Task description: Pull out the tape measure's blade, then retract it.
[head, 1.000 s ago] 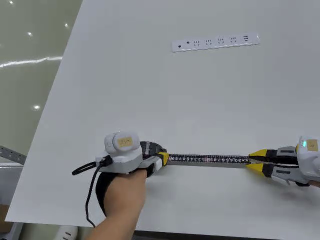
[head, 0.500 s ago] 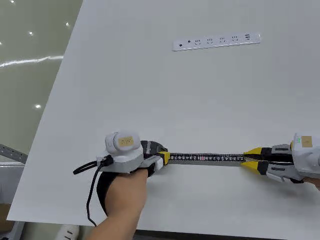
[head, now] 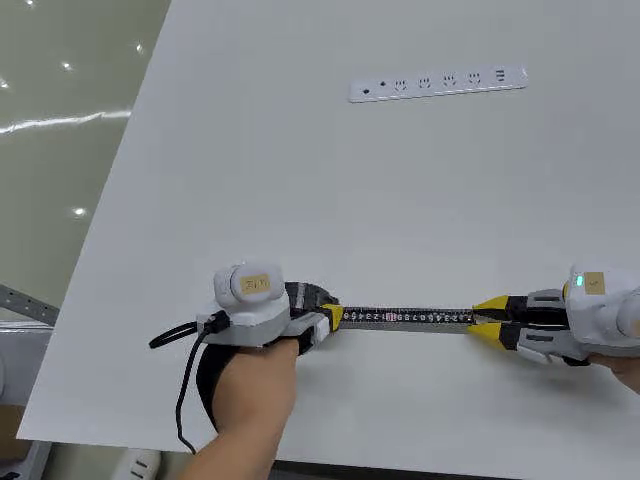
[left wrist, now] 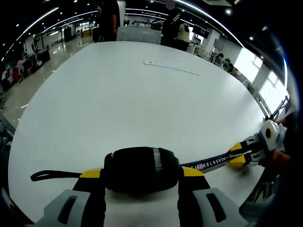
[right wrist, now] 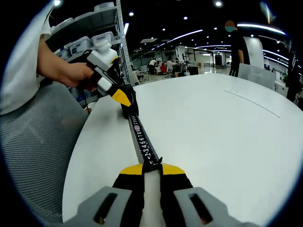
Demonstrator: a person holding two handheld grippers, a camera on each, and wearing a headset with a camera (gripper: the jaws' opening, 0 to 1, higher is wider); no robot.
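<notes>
My left claw (head: 326, 318) is clamped around the tape measure (head: 305, 298), which sits near the front edge of the desk (head: 300, 170). My right claw (head: 487, 321) pinches the tip of the blade (head: 405, 317), which is drawn out flat between the two.

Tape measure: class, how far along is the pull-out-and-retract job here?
Done: the blade is drawn out across the table. In hand: the left gripper is shut on the case, and the right gripper is shut on the blade's tip. Left: letting the blade run back into the case.
</notes>
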